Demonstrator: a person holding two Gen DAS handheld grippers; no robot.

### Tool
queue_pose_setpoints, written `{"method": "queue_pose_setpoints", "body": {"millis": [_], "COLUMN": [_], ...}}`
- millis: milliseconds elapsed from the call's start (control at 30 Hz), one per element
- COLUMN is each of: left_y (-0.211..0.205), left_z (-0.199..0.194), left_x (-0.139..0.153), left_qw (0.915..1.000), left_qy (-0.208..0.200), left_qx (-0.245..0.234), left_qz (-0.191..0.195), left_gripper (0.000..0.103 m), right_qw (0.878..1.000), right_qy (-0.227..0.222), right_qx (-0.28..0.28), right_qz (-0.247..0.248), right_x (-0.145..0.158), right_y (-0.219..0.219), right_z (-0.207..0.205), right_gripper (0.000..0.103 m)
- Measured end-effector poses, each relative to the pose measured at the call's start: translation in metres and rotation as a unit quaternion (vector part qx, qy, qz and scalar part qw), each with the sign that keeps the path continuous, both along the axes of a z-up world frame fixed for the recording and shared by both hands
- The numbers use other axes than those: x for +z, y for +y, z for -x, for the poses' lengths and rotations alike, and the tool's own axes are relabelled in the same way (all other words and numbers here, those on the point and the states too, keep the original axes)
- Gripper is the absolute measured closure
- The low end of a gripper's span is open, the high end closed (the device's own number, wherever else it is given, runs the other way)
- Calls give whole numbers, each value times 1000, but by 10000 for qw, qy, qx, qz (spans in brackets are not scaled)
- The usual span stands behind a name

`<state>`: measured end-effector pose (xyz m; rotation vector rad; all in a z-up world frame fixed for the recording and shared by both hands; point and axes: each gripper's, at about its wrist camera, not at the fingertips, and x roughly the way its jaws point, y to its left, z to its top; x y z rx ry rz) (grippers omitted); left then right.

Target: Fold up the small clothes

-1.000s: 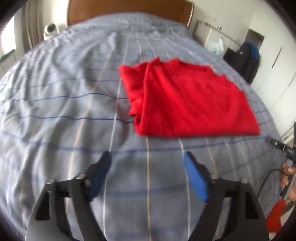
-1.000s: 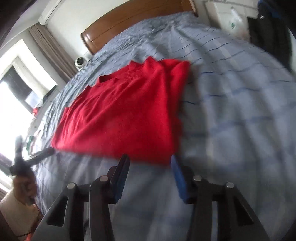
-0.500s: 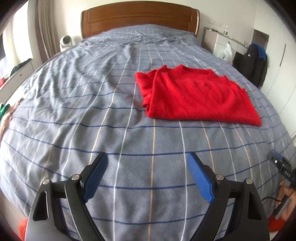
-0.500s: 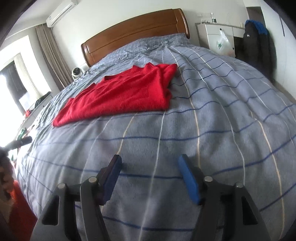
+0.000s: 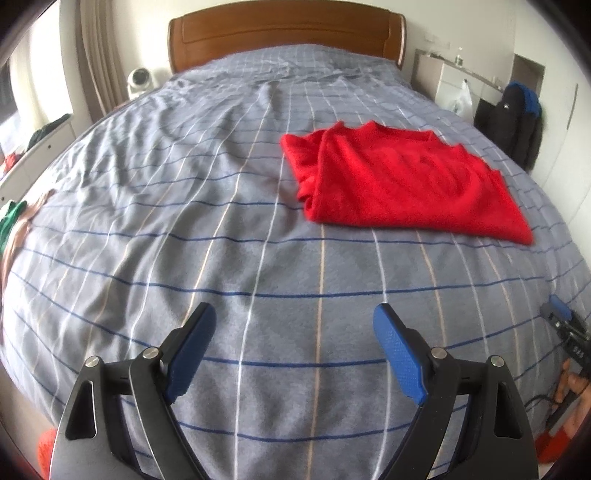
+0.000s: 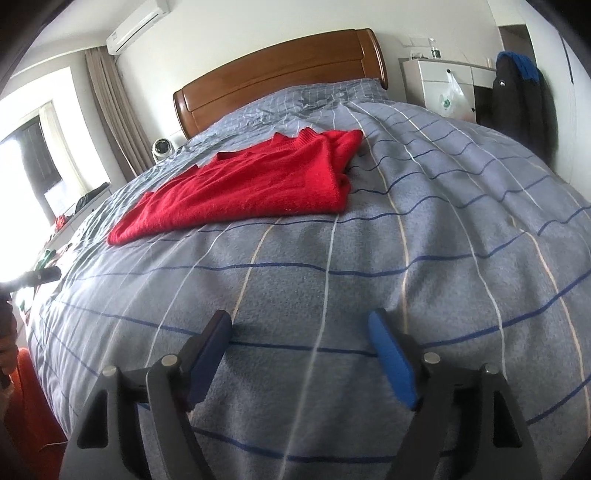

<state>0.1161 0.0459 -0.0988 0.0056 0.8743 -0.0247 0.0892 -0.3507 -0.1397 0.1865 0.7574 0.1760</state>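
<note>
Red sweater folded flat on bed, toward headboard end, lying on grey plaid cover. Left gripper over near part of bed, jaws spread wide, holding nothing; well apart from sweater. Right gripper likewise low over cover, jaws released (blue pads clearly separated). Sweater's folded edge facing right gripper's side.

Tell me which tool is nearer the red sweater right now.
Hard to call; roughly equal. The left tool hangs open over bare bedspread, short of the red sweater, which lies ahead to its right. The right tool, also open, has it ahead to its left.
</note>
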Motion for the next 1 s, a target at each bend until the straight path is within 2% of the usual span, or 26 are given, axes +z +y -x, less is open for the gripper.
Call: {"method": "queue_pose_setpoints", "body": {"millis": [167,300,433,500,667,1000], "left_y": [19,39,54,58,48,49], "left_z": [-4,-3,-1,2,5,8], "left_x": [-19,-32,-49,-59,-60,-60], "left_qw": [9997,9993,9990,9985,9980,9973], "left_qy": [36,-70,-237,-369,-526,-630], "left_qx": [221,360,337,302,357,376], "left_qz": [-92,35,163,258,-5,17], "left_gripper": [15,14,2,1,0,0], "right_qw": [10000,10000,9999,9999,9998,9997], "right_qy": [-41,-71,-101,-114,-125,-160], "right_qx": [17,24,49,56,55,54], "right_qz": [-2,26,69,117,145,188], "right_x": [-1,-1,-1,-2,-2,-2], "right_y": [0,1,3,5,6,8], "right_z": [2,4,5,5,6,6], "right_gripper": [25,24,22,21,21,20]}}
